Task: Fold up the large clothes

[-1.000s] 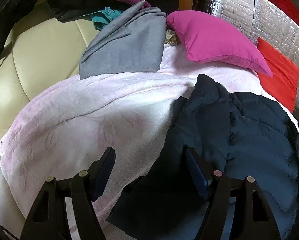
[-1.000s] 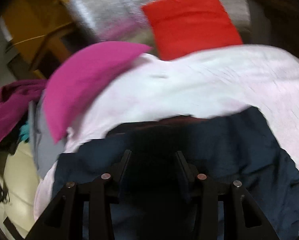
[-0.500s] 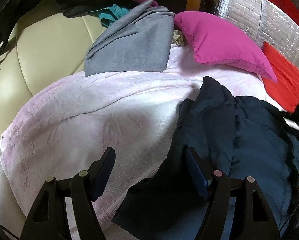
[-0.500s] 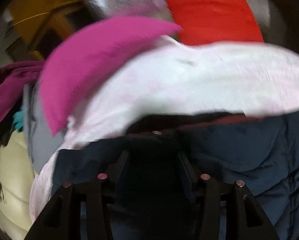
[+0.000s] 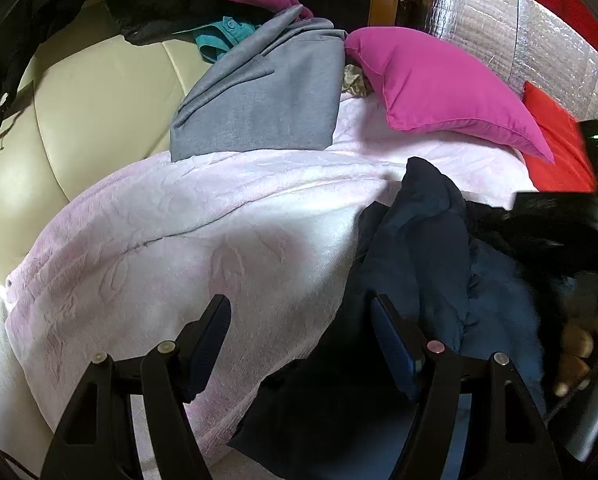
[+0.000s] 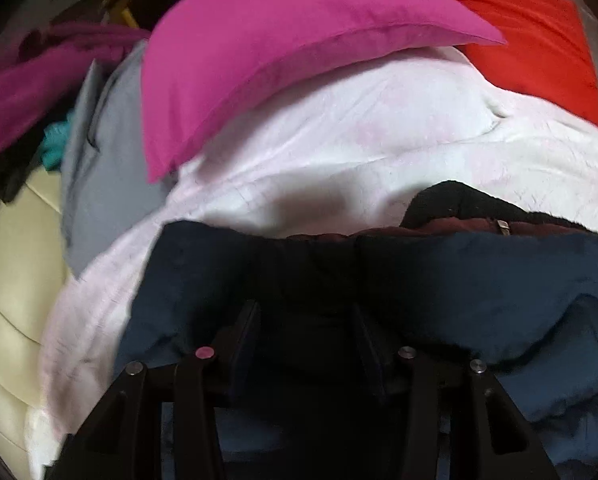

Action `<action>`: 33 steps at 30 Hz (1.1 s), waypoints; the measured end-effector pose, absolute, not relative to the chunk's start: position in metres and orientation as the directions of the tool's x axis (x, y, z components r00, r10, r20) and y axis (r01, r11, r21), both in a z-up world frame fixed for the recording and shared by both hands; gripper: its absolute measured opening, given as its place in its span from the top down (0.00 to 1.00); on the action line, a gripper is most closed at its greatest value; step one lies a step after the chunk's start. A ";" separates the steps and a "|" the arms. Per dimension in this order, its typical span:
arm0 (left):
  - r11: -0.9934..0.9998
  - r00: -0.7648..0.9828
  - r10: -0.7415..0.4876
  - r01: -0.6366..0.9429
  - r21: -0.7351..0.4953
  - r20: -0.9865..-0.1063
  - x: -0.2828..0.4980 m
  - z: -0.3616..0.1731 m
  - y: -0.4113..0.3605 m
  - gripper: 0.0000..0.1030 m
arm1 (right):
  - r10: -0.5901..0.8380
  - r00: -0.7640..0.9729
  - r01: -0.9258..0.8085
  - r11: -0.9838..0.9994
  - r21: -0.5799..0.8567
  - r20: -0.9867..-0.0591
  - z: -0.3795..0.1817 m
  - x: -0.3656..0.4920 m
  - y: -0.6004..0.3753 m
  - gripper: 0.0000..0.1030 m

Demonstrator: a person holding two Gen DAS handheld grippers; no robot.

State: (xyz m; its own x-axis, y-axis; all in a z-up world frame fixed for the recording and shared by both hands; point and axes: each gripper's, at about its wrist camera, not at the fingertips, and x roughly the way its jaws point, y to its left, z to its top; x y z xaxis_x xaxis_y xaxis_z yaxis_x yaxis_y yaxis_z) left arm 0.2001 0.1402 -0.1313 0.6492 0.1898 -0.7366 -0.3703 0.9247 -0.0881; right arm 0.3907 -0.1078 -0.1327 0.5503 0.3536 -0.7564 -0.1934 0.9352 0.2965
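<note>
Navy padded jacket (image 5: 439, 264) lies bunched on the pink blanket (image 5: 187, 240); left gripper (image 5: 299, 344) hangs open over its edge, right gripper (image 6: 305, 344) clamps a dark fold, likely to drag it flat.

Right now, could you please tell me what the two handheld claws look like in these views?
Both are alike. The left claw has black plastic fingers built as open triangular frames, with dark blue pads on the inner faces and small round studs, silver and one pink. The right claw shows the same black frames, dark pads and studs. No cables or sleeves are visible.
</note>
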 end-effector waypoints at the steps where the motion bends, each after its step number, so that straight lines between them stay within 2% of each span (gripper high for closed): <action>1: 0.924 0.651 0.188 -0.370 -0.091 -0.736 0.200 -0.131 0.140 0.29 | 0.374 0.575 -0.198 0.927 0.319 -0.728 -0.125 0.383 -0.116 0.51; 5: 0.928 0.664 0.192 -0.362 -0.086 -0.723 0.196 -0.128 0.137 0.29 | 0.375 0.671 -0.183 0.920 0.347 -0.640 -0.098 0.347 -0.162 0.51; 8: 0.932 0.676 0.193 -0.353 -0.082 -0.712 0.195 -0.125 0.134 0.29 | 0.287 0.726 -0.110 0.946 0.306 -0.625 -0.090 0.325 -0.201 0.51; 11: 0.936 0.687 0.194 -0.343 -0.076 -0.700 0.193 -0.124 0.130 0.29 | 0.155 0.749 0.000 0.972 0.234 -0.645 -0.092 0.318 -0.238 0.51; 13: 0.939 0.692 0.195 -0.336 -0.071 -0.695 0.193 -0.123 0.128 0.29 | 0.090 0.735 0.097 0.967 0.236 -0.672 -0.100 0.322 -0.268 0.51; 17: 0.942 0.699 0.199 -0.329 -0.062 -0.687 0.193 -0.123 0.125 0.29 | 0.017 0.675 0.225 0.947 0.228 -0.737 -0.122 0.342 -0.301 0.51; 20: 0.945 0.699 0.204 -0.325 -0.050 -0.685 0.195 -0.124 0.122 0.29 | 0.057 0.608 0.257 0.930 0.264 -0.792 -0.149 0.359 -0.317 0.50; 25: 0.946 0.694 0.203 -0.320 -0.044 -0.691 0.197 -0.126 0.119 0.29 | 0.085 0.627 0.240 0.925 0.296 -0.775 -0.146 0.357 -0.324 0.49; 29: 0.947 0.694 0.204 -0.320 -0.042 -0.690 0.195 -0.125 0.118 0.29 | 0.118 0.676 0.221 0.909 0.353 -0.727 -0.138 0.319 -0.339 0.49; 33: 0.948 0.696 0.201 -0.316 -0.043 -0.689 0.193 -0.125 0.118 0.29 | 0.093 0.710 0.183 0.933 0.311 -0.698 -0.126 0.273 -0.343 0.49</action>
State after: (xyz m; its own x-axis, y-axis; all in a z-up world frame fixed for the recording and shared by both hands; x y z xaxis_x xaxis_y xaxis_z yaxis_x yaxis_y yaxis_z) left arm 0.1928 0.1177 -0.1254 0.6963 0.2010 -0.6890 -0.3160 0.9478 -0.0428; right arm 0.2729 -0.3431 -0.1259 0.7101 0.0930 -0.6980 0.1835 0.9326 0.3109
